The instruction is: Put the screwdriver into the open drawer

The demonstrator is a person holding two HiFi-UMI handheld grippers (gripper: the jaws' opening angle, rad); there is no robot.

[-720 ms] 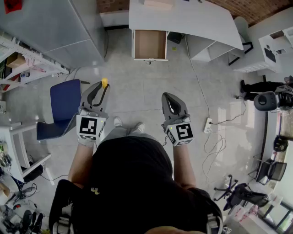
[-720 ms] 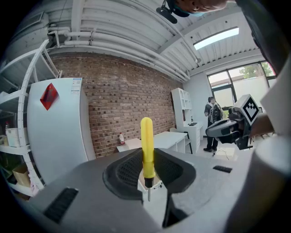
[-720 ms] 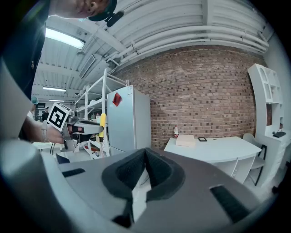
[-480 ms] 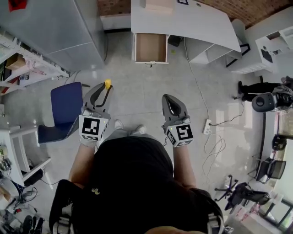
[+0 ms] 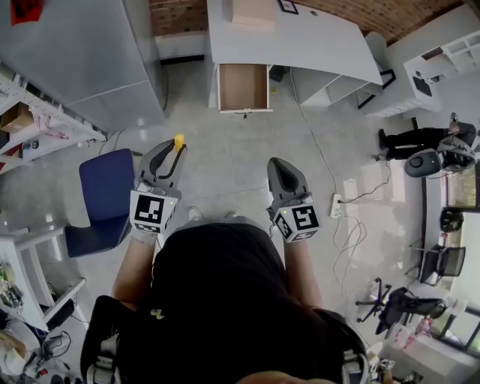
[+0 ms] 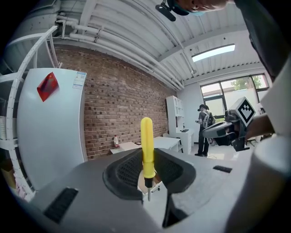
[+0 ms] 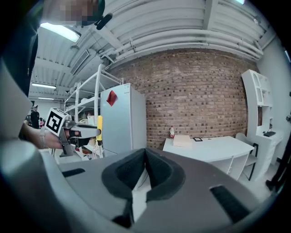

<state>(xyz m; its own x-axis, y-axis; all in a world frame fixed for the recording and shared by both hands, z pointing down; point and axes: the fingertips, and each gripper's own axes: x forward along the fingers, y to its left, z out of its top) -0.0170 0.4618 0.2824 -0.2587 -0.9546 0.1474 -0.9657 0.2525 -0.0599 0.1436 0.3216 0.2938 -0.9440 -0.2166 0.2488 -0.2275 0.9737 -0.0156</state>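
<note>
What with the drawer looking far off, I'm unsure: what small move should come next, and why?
Probably step forward, carrying the left claw toward the drawer. That claw is shut on the screwdriver, held upright, while the open drawer sits well ahead across the floor, under the desk. The right claw is shut and empty.

Blue chair at left on the tiled floor, tall grey cabinet with a red tag, white counter against a brick wall, box and bottle on it, power strip with cables at right
</note>
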